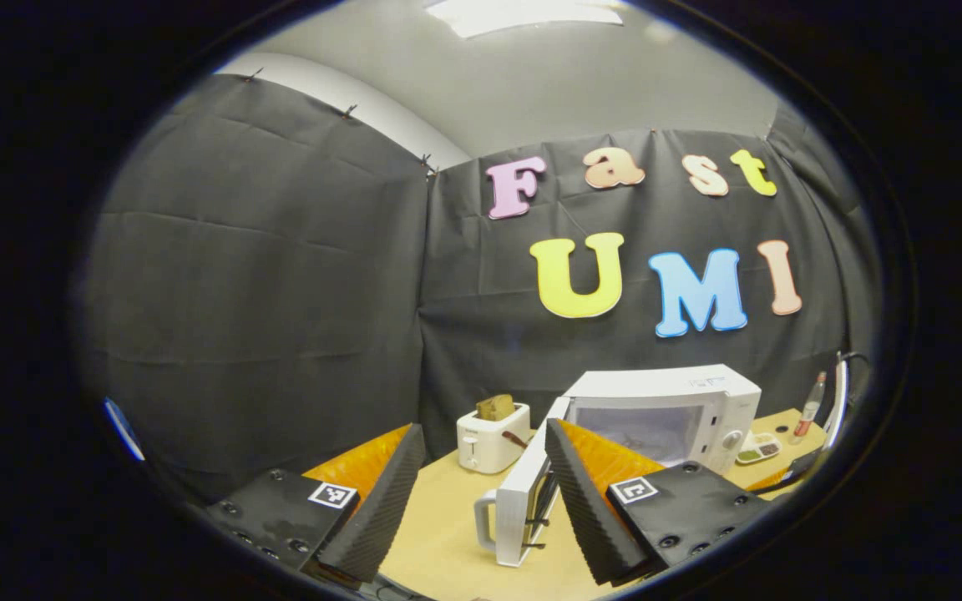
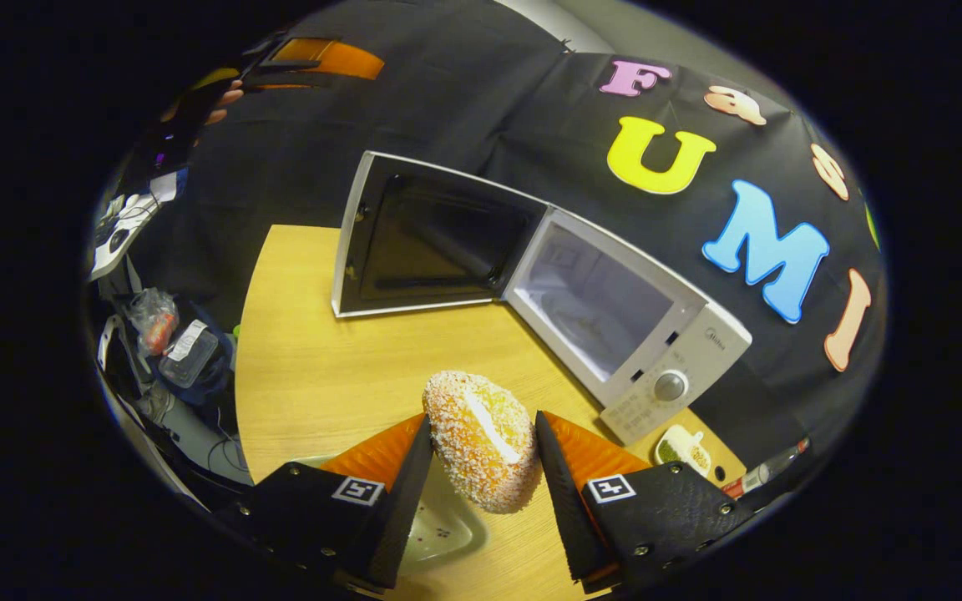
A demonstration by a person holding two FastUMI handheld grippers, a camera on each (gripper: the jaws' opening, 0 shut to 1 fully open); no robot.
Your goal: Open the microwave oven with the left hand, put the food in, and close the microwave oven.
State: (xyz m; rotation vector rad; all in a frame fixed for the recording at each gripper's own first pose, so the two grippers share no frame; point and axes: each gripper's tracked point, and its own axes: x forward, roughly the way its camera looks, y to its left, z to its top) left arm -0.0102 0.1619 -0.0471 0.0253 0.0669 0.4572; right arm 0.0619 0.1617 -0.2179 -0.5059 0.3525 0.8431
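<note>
Gripped between both fingers of the right gripper (image 2: 483,455), the bun (image 2: 481,451), sugar-crusted with a cream-filled split, hangs just above a white plate (image 2: 439,530) and in front of the microwave (image 2: 615,309). It appears lifted clear so it can be carried straight into the oven's cavity. The left gripper (image 1: 485,492) is wide open and holds nothing; it sits back from the microwave, probably kept out of the way until the door needs shutting. The microwave door (image 2: 422,238) is swung fully open to the left of the cavity, so the opening step looks done and the loading step is in hand. The microwave stands on a light wooden table (image 2: 322,351); left of it sits a white toaster (image 1: 493,434), right of it a small dish (image 2: 681,446) and a bottle (image 1: 809,406). Black cloth walls the booth behind.
</note>
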